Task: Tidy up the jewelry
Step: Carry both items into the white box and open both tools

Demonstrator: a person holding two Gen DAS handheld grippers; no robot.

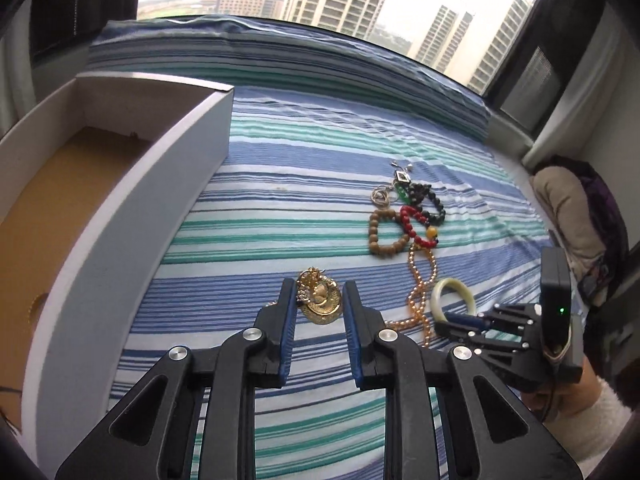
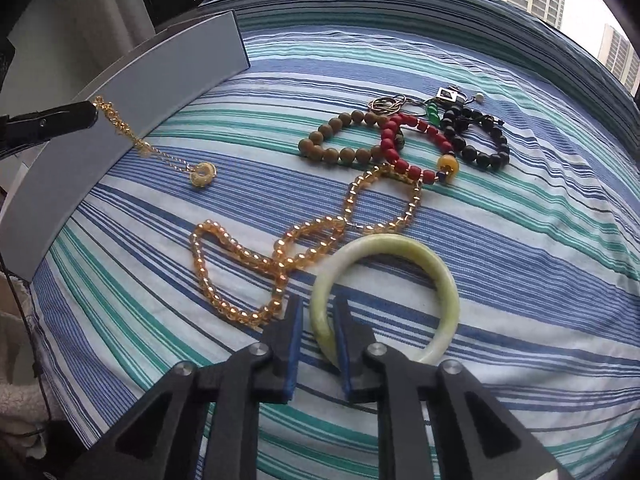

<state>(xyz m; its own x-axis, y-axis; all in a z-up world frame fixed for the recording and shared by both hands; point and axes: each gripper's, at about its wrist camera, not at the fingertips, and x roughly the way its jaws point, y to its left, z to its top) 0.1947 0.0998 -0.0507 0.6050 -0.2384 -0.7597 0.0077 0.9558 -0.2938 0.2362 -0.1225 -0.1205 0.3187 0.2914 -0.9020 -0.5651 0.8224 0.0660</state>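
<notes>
left gripper (image 1: 319, 308) fingers pinch the gold pendant chain (image 2: 156, 148), dangling it clear of the bed toward the box (image 1: 120, 184); right gripper (image 2: 318, 320) fingers clamp the jade bangle's (image 2: 432, 268) near rim between them, ready to lift.

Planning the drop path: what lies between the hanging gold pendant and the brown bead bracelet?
Only bare striped bedsheet between gold pendant and brown bead bracelet, in the right wrist view.

one box (image 1: 120, 208), four bead strings (image 2: 344, 140), one green ring (image 2: 384, 276), one gold chain (image 2: 160, 152), two tongs (image 1: 318, 304).
</notes>
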